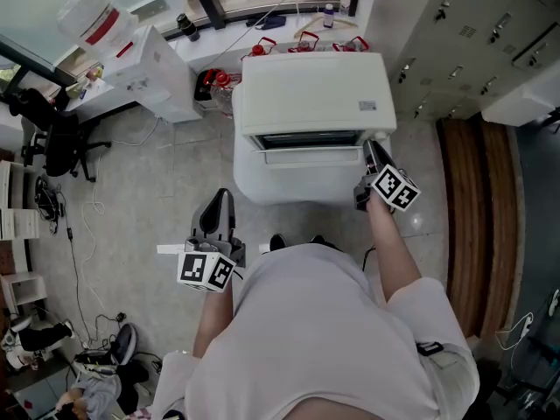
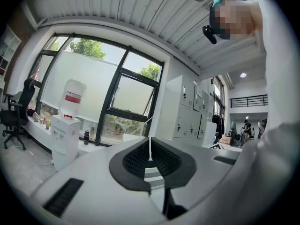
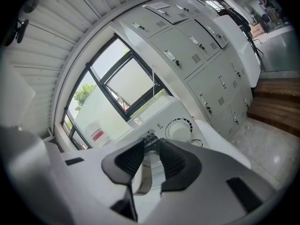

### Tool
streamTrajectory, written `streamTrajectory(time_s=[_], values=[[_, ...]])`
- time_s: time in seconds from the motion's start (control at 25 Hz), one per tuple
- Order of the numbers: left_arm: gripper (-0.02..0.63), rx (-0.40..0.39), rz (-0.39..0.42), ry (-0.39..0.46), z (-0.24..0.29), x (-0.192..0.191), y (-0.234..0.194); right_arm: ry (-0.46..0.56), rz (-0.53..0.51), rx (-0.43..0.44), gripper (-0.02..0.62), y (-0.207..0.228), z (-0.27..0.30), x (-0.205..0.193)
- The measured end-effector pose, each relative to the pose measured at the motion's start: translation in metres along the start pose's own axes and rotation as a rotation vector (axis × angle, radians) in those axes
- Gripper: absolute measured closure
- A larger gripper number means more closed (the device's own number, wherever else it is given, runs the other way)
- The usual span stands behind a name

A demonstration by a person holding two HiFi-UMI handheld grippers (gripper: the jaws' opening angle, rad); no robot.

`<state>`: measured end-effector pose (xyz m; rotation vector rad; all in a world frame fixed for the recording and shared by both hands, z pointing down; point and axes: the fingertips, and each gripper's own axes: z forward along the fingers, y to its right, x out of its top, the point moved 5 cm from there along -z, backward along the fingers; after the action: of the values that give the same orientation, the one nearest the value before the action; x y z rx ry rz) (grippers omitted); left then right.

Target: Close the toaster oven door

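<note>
A white toaster oven (image 1: 315, 94) stands on a white stand in front of me, its door (image 1: 311, 156) tipped partly open below a dark slot. My right gripper (image 1: 372, 157) is at the door's right end. In the right gripper view the right gripper (image 3: 151, 156) has its jaws set closely around the silvery end of the door handle (image 3: 143, 182), with the oven's dial (image 3: 180, 128) just beyond. My left gripper (image 1: 217, 213) hangs low at the left, apart from the oven. In its own view the left gripper (image 2: 150, 156) is shut with nothing in it.
A water dispenser (image 1: 153, 73) stands at the back left by the window. An office chair (image 1: 57, 138) is at the far left, with cables on the floor near it. Grey lockers (image 1: 472, 24) line the right side above a wooden floor strip (image 1: 477, 199).
</note>
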<state>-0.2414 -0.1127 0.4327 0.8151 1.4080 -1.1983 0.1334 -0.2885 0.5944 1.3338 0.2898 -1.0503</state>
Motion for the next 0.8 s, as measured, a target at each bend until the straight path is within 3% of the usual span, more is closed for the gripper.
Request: streamTrajectory(time_s=[0.2,0.28,0.8], values=[[0.581,0.012,0.005,-0.004,0.000,0.000,-0.001,0.035,-0.019,-0.023,0.489,-0.006,0.014,0.015],[0.581,0.018,0.005,-0.002,-0.002,0.001,-0.002,0.032,-0.025,-0.033,0.533,-0.006,0.016,0.015],[0.581,0.017,0.002,-0.002,-0.001,0.001,-0.002,0.029,-0.048,-0.011,0.534,-0.014,0.017,0.017]])
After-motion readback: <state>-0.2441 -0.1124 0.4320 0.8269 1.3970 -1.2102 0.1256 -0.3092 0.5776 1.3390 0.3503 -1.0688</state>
